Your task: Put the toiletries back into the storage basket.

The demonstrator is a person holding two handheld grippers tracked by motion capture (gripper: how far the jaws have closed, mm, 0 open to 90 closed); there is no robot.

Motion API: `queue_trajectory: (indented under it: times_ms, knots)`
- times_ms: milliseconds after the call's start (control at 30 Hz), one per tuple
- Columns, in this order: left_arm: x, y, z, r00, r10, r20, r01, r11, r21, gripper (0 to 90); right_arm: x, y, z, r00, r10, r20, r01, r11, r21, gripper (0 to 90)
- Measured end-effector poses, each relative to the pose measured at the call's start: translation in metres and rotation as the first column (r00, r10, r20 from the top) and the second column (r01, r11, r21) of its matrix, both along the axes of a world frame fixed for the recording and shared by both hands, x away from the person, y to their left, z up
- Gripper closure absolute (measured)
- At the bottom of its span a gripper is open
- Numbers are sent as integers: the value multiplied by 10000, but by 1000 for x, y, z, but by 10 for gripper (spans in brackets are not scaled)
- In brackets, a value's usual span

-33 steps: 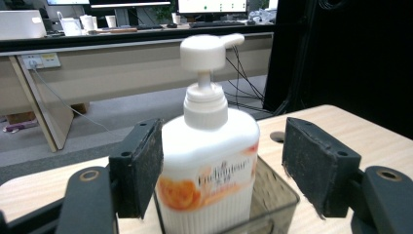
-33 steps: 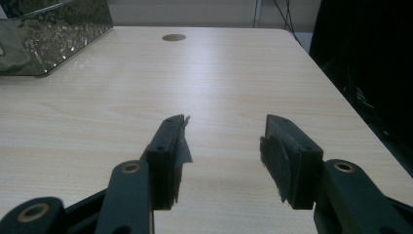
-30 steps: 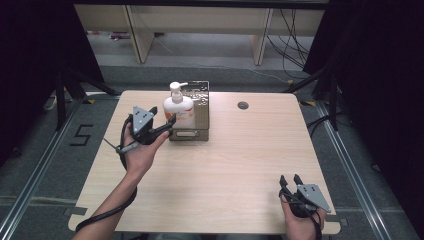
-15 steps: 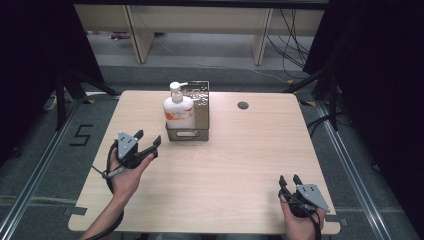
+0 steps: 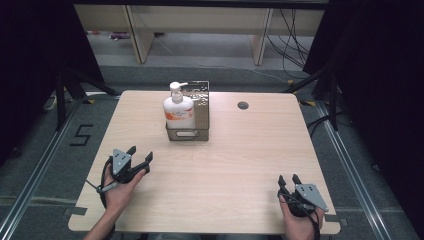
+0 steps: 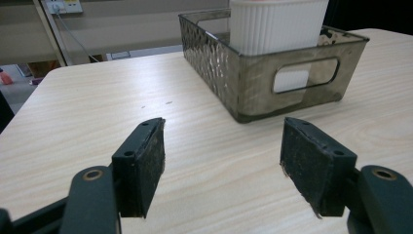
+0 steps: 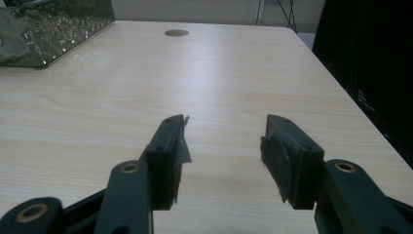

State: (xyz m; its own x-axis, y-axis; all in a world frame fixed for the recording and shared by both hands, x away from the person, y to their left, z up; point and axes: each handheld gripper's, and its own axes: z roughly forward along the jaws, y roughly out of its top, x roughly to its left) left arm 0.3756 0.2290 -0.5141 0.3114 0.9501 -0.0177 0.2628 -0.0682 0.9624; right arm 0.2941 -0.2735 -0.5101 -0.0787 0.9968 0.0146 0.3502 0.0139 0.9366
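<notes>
Risk from here, as a judgement: tipping the top-heavy pump soap bottle [image 5: 177, 108] or shoving the smoked plastic basket [image 5: 201, 116] across the tabletop [image 5: 235, 165], should a gripper come in low against the basket wall rather than over the rim. One bottle, upright in the near-left corner of one basket at 12 o'clock on the tabletop, plus one cable hole [image 5: 243, 105] at 1 o'clock. Two grippers, both spread and pinching nothing: left gripper [image 5: 139, 157] at 8 o'clock, right gripper [image 5: 288, 180] at 5 o'clock.

Sole obstruction on table [image 5: 240, 165]: metal basket [image 5: 200, 131] holding pump bottle [image 5: 178, 110] at far centre-left; near half, right side and both flanks unobstructed for passage
</notes>
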Motion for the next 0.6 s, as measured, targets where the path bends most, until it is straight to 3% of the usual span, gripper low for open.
queue_trajectory:
  times_ms: [267, 333, 467, 500, 600]
  knots:
    - [1, 3, -9, 9998, -11, 178, 12, 10000, -57, 326, 0, 0, -2, 10000, 11, 18, -10, 10000, -92, 503]
    - [0, 6, -9, 9997, 10, 234, -6, 9999, -161, 326, -3, 1, -1, 9996, -134, -266, 132, 9999, -78, 502]
    - [0, 8, -9, 9996, 81, 287, -72, 9995, -317, 325, -2, 2, -3, 10000, -72, -58, 72, 10000, 53, 501]
    - [0, 9, -9, 9995, 51, 327, -42, 9996, -267, 325, -2, 1, -3, 10000, 8, 34, -7, 9998, -206, 501]
    - [0, 9, -9, 9994, 68, 331, -58, 9995, -302, 326, -1, 1, -3, 9999, 120, 95, -119, 9998, -151, 501]
